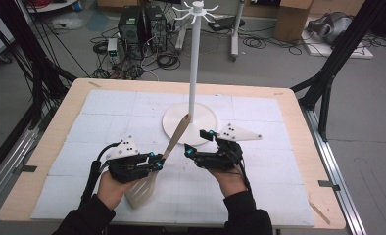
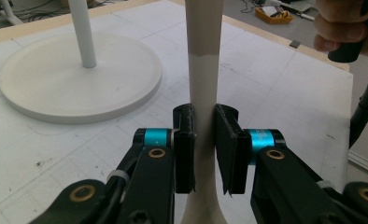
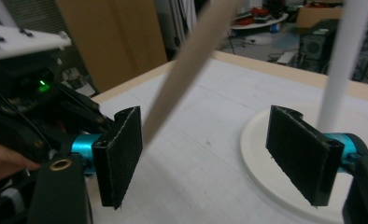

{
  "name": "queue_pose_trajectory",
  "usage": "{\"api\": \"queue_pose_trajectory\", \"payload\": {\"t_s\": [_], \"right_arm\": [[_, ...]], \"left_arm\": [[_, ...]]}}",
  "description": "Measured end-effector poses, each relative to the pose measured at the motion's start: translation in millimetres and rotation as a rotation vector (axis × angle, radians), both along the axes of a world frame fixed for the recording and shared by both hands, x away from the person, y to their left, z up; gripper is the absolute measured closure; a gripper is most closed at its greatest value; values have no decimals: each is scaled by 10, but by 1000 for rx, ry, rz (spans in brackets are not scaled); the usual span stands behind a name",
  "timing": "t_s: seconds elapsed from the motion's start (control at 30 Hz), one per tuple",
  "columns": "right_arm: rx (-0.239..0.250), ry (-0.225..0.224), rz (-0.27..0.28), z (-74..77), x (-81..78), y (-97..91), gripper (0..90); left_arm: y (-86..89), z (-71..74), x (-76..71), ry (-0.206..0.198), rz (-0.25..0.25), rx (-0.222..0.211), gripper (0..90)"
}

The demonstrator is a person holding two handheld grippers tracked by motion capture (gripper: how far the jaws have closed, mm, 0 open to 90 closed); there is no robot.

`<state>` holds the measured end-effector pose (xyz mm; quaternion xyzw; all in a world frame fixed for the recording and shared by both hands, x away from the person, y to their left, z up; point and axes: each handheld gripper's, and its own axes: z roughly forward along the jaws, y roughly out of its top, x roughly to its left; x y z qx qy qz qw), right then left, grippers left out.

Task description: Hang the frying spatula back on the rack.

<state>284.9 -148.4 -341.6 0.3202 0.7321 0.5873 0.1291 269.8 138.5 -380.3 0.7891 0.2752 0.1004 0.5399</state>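
Note:
A pale spatula [image 1: 174, 139] with a wooden handle slants up toward the stand, its flat blade [image 1: 142, 191] low by my left hand. My left gripper [image 1: 156, 162] is shut on the spatula's handle [image 2: 203, 84], with both pads pressed on it just above the blade's neck. My right gripper [image 1: 197, 143] stands open just right of the handle, with nothing between its pads. In the right gripper view the handle [image 3: 187, 70] slants past ahead of the open right gripper [image 3: 212, 154], untouched.
A white stand [image 1: 194, 63] with hooks at its top rises from a round base [image 1: 205, 120] mid-table, just behind both grippers. White gridded mats [image 1: 108, 112] cover the wooden table. Computers, cables and boxes lie on the floor beyond the far edge.

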Motion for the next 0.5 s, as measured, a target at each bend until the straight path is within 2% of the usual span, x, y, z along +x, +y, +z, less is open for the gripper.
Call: {"api": "queue_pose_trajectory", "payload": {"t_s": [0.07,0.17,0.23,0.33,0.4,0.5], "right_arm": [[0,-16,17,66,21,100,297],[14,-24,30,146,58,211,380],[22,-9,23,179,86,259,410],[54,-6,20,206,109,281,509],[79,0,17,226,117,268,610],[109,13,26,247,132,240,642]], "left_arm": [[-10,1,-8,-6,-1,5,776],[-20,9,-21,-16,-3,7,776],[-21,23,-31,-26,0,2,776],[-13,47,-47,-40,7,-7,776],[-12,62,-52,-49,6,-5,776],[-14,80,-59,-55,5,-12,776]]}}
